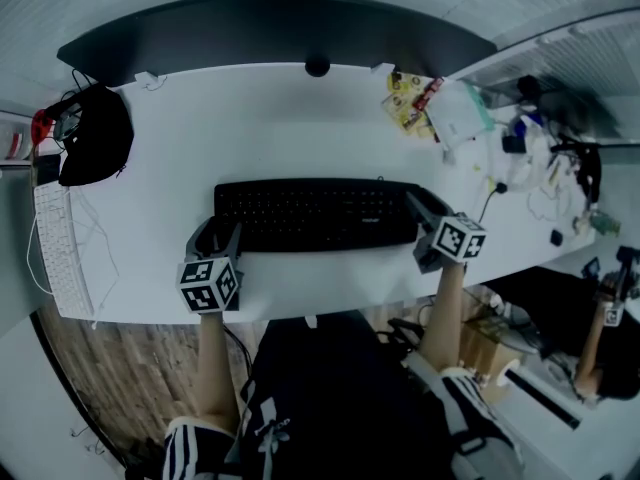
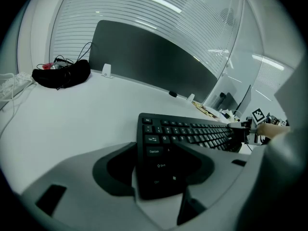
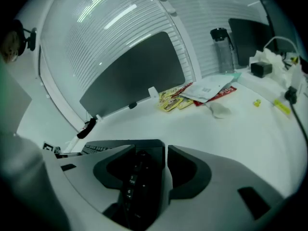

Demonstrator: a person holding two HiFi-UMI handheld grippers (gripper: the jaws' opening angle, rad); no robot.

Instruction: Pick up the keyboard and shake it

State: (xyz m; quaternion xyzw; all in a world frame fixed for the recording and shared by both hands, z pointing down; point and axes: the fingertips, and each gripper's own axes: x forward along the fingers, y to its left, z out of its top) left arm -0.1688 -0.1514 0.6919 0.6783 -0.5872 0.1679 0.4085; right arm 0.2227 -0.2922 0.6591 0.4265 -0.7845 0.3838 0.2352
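Your left gripper (image 1: 220, 238) has its jaws clamped on the left end of the black keyboard (image 1: 320, 213), and your right gripper (image 1: 428, 213) pinches the right end. The keyboard spans mid-frame over the white desk (image 1: 270, 128). Lifted or resting? Can't tell. That's two grippers, one black keyboard and one white keyboard (image 1: 60, 253) at the left edge.

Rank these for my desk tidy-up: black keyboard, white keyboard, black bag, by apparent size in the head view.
1. black keyboard, clearly largest.
2 and 3. white keyboard and black bag look about alike at the warped left edge, so I leave them unranked.
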